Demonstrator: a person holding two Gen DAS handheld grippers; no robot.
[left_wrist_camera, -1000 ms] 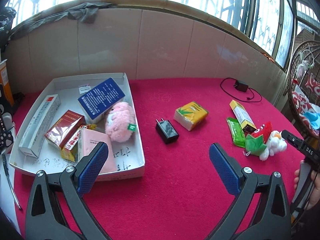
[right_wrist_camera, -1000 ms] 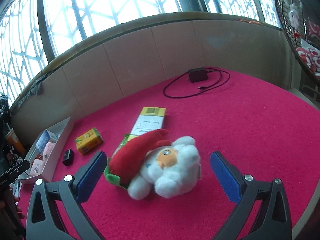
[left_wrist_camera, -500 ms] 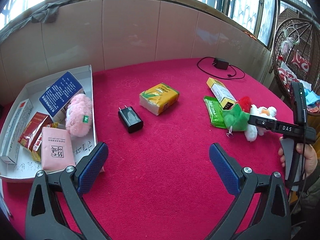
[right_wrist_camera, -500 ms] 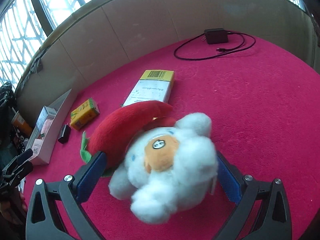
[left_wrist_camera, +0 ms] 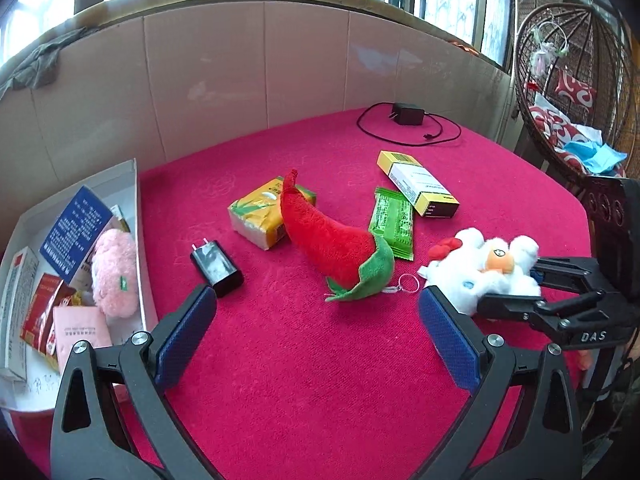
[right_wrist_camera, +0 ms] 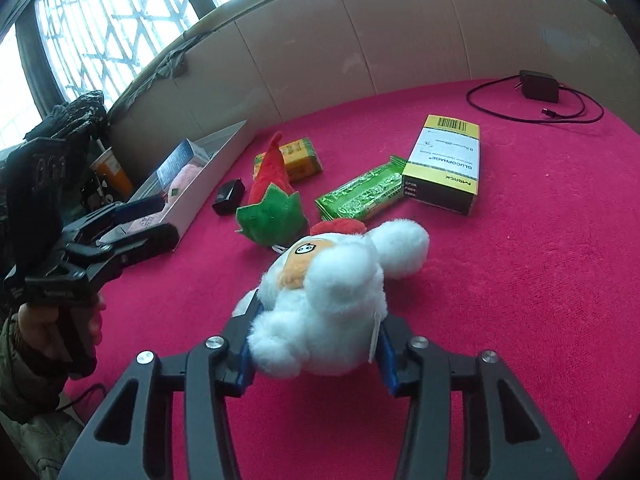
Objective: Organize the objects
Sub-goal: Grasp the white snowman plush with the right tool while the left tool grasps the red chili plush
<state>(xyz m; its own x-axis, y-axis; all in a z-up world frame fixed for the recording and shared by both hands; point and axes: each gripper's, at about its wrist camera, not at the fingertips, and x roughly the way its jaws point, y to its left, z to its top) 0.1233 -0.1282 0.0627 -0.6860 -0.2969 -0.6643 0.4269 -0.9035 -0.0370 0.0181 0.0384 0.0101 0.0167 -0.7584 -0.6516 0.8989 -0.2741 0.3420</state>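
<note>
At ten o'clock from right gripper (right_wrist_camera: 316, 354), well apart: white tray (right_wrist_camera: 208, 184). Jaws just closed, squeezing white plush (right_wrist_camera: 332, 300). Left gripper (left_wrist_camera: 316, 336) nearer tray, open, empty.

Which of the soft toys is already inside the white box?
The fluffy pink toy, lying in the white box among the packets. The red chili toy lies on the red cloth, and the white toy is in the right hand-held gripper.
</note>
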